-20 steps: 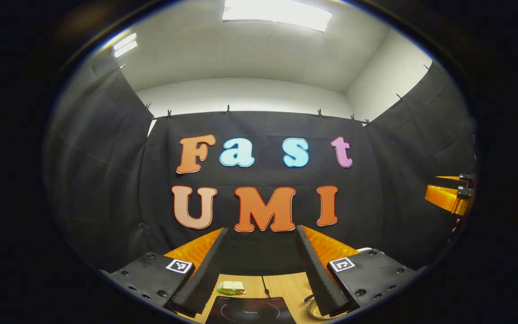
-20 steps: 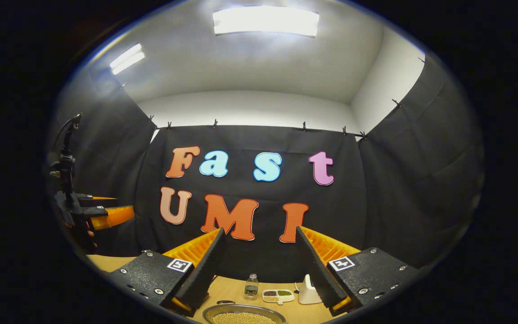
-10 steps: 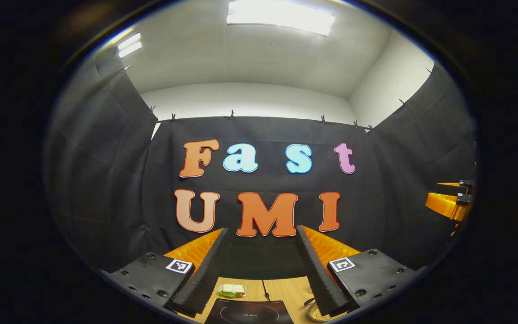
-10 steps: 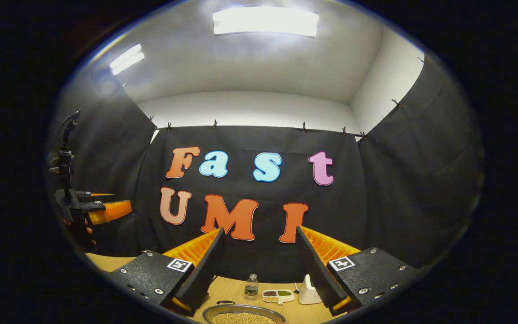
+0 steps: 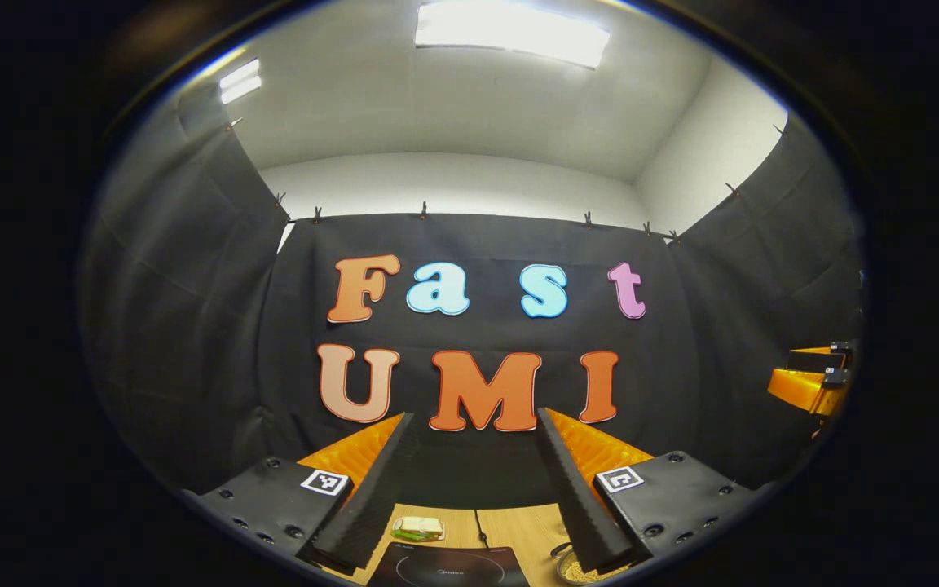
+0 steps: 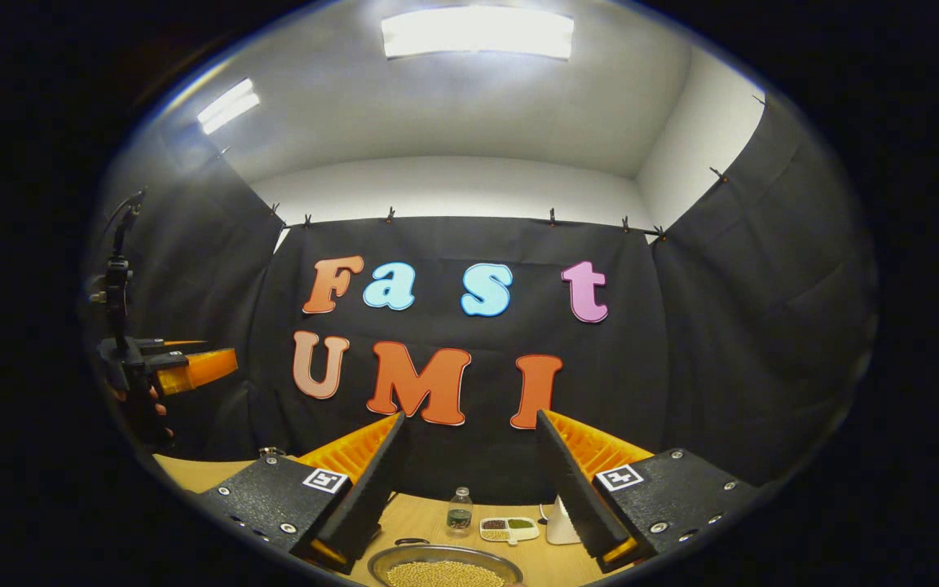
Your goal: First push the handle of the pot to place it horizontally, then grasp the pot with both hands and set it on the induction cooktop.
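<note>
A: Biggest first? Table (image 6: pixel 192 471), then cooktop (image 5: pixel 449 567) at bottom of left gripper view, pot (image 6: pixel 441 568) w/ beans bottom of right gripper view.

B: Grippers?

A: Left gripper (image 5: pixel 473 489) & right gripper (image 6: pixel 469 489) both up off table, fingers spread, nothing btwn. Bottle (image 6: pixel 459 518) behind pot.

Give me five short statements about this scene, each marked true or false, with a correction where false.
1. The pot holds small yellowish grains. True.
2. The right gripper is shut on the pot's rim. False: its fingers are spread apart, holding nothing, above the table.
3. A small bottle stands on the table beyond the pot. True.
4. The left gripper holds the induction cooktop. False: it is open, and the cooktop lies flat on the table below it.
5. The divided dish sits inside the pot. False: it rests on the table, behind the pot, beside the bottle.
</note>
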Demonstrator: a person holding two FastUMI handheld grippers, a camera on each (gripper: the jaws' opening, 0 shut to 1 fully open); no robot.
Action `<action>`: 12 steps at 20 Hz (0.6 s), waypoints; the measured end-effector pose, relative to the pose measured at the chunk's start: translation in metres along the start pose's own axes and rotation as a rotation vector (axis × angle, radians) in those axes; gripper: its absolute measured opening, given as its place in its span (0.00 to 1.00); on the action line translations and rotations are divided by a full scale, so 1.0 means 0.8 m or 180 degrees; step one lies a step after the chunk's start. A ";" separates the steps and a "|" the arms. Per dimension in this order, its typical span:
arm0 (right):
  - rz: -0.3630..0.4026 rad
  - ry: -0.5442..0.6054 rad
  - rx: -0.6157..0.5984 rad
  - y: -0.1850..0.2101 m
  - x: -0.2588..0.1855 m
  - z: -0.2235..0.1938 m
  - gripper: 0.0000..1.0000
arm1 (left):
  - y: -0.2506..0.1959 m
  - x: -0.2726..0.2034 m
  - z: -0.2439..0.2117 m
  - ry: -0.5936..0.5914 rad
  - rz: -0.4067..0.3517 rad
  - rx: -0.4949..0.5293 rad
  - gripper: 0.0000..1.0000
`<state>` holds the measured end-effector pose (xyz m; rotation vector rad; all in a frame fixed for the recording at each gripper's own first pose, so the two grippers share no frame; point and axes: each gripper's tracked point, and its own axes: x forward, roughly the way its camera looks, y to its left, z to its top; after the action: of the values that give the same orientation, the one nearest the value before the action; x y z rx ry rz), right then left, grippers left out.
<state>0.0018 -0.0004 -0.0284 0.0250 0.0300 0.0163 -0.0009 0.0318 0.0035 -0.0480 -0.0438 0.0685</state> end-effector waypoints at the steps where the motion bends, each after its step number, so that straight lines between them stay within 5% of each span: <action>1: 0.0005 0.0018 0.0004 -0.001 -0.001 -0.005 0.95 | 0.000 0.001 -0.002 0.0005 0.0000 0.0008 0.92; 12: 0.0029 0.0489 0.0172 -0.008 -0.008 -0.088 0.92 | -0.002 0.006 -0.019 0.0069 0.0014 0.0029 0.95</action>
<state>-0.0065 -0.0053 -0.0991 0.0779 0.1840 0.0266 0.0047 0.0299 -0.0111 -0.0396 -0.0216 0.0727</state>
